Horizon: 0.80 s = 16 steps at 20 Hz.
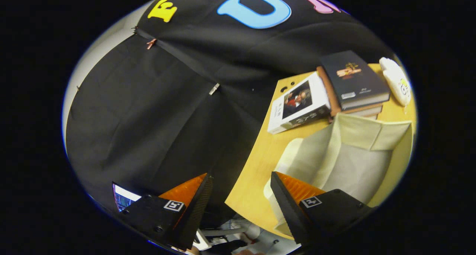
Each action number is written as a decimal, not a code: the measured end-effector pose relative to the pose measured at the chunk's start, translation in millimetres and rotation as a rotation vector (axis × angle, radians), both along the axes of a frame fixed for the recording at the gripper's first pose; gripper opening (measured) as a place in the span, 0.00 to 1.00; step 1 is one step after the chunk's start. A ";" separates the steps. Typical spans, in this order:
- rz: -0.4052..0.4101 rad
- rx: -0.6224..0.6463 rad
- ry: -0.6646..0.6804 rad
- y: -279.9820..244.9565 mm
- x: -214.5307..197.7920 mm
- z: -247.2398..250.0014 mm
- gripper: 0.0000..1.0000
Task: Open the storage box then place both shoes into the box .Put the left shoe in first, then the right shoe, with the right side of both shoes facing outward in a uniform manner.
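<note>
My gripper (241,190) is open, its fingers spread wide with nothing between them, and the view is rolled sideways. Beyond the right finger (288,203) a cream-coloured storage box (334,162) stands on the yellow wooden table (253,173), with a flap (372,130) raised at its far side. I cannot tell what is inside it. A white shoe (396,80) lies on the table past the box, beside the books. The left finger (195,203) hangs off the table's edge, in front of the black cloth wall.
A white book with a portrait cover (297,104) lies near the table's far edge. A dark book (353,82) is stacked on a brown one next to it. A screen (124,199) glows beside the left finger. Cables lie on the floor below.
</note>
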State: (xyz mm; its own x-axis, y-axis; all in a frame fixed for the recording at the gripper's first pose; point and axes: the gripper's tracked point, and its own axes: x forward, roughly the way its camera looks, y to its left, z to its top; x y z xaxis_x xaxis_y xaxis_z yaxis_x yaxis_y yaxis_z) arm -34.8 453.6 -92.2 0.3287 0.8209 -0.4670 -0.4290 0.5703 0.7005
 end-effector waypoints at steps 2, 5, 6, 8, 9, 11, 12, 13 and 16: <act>-0.047 -0.018 -0.085 -45.9 11.5 11.1 0.97; -0.135 -0.035 -0.205 -108.7 31.9 18.7 0.97; -0.155 -0.065 -0.238 -130.7 34.6 13.0 0.97; -0.188 -0.120 -0.276 -162.6 40.3 7.1 0.97; -0.210 -0.135 -0.282 -178.4 42.1 5.2 0.97; -0.264 -0.138 -0.303 -205.9 45.1 7.5 0.98; -0.295 -0.159 -0.322 -222.5 48.6 3.6 0.98; -0.320 -0.186 -0.335 -240.2 50.5 -2.1 0.98; -0.355 -0.276 -0.344 -283.7 43.5 -25.2 0.98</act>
State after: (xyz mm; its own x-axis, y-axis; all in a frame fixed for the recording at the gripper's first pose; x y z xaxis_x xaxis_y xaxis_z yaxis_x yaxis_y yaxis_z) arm 8.7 169.9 -117.4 0.7335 0.4948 -0.4660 -0.3545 0.8635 0.3588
